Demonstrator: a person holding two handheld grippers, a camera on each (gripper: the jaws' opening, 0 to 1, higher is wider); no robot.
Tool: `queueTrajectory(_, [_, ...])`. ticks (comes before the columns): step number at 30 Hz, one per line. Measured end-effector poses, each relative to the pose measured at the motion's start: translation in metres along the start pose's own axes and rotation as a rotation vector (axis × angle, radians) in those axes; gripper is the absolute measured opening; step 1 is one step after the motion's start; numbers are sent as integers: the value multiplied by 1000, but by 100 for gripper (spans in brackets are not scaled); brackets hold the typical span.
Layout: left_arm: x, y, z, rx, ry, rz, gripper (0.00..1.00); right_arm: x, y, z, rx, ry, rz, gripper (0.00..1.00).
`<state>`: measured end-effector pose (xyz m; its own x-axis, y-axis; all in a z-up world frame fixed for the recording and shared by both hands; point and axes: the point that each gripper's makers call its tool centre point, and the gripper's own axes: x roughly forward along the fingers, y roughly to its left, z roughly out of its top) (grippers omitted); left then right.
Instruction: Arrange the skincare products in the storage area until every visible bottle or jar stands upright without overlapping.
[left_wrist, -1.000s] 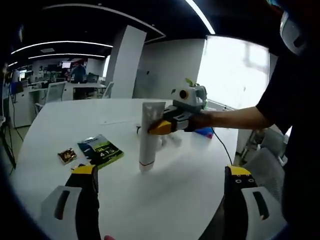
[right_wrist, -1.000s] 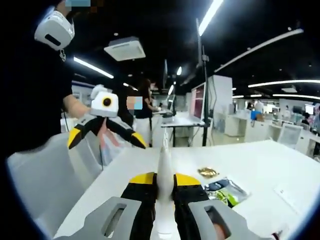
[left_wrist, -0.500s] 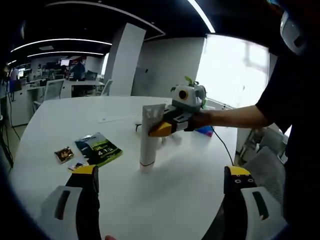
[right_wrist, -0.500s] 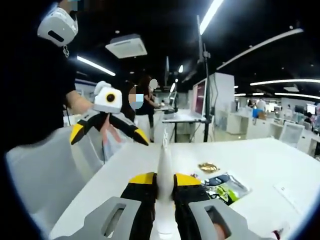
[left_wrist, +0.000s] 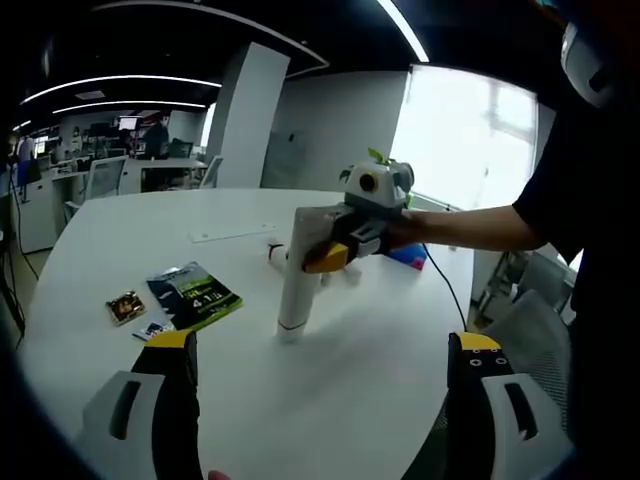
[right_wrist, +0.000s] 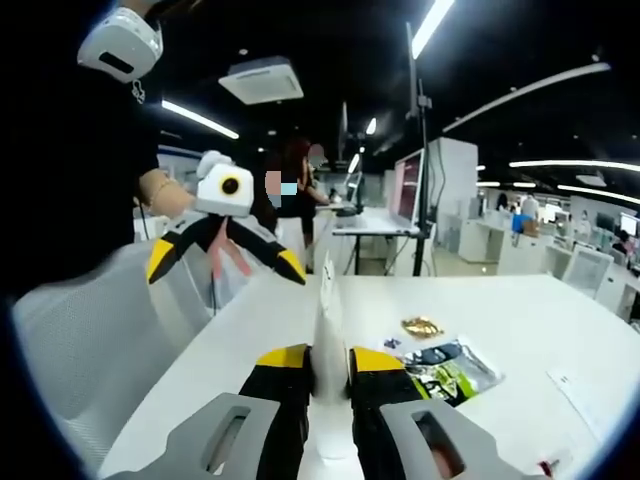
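Observation:
A white skincare tube (left_wrist: 294, 290) stands on its cap on the white table (left_wrist: 360, 370), leaning slightly. My right gripper (left_wrist: 318, 256) is shut on the tube's upper half, coming in from the right on a person's arm. In the right gripper view the tube (right_wrist: 328, 318) rises as a thin edge between my right gripper's (right_wrist: 330, 360) closed yellow-tipped jaws. My left gripper (left_wrist: 322, 345) is wide open near the table's front edge, well short of the tube and holding nothing. It also appears held in the air, as my left gripper (right_wrist: 226, 266), jaws spread.
A green sachet (left_wrist: 196, 296) and a small gold packet (left_wrist: 125, 306) lie left of the tube, with small items (left_wrist: 276, 252) behind it. A blue object (left_wrist: 409, 262) and a cable (left_wrist: 447, 292) lie toward the right edge. A white chair (right_wrist: 90, 340) stands beside the table.
Both views have drifted slightly. The right gripper keeps its hold on the tube, which stays on the table. The left gripper stays open.

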<state>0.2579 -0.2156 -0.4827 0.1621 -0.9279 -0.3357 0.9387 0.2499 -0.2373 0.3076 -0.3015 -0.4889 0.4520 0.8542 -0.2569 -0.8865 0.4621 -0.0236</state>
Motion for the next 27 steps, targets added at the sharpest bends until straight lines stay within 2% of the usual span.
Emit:
queueTrajectory(15, [1, -6, 3, 7, 5, -2, 96, -3, -3, 0, 23, 9, -26, 7])
queueTrajectory(20, [0, -6, 2, 5, 8, 2, 96, -8, -8, 10, 44, -31, -42, 8])
queueTrajectory(27, [-1, -5, 2, 7, 7, -2, 96, -7, -4, 6, 45, 2, -39, 10])
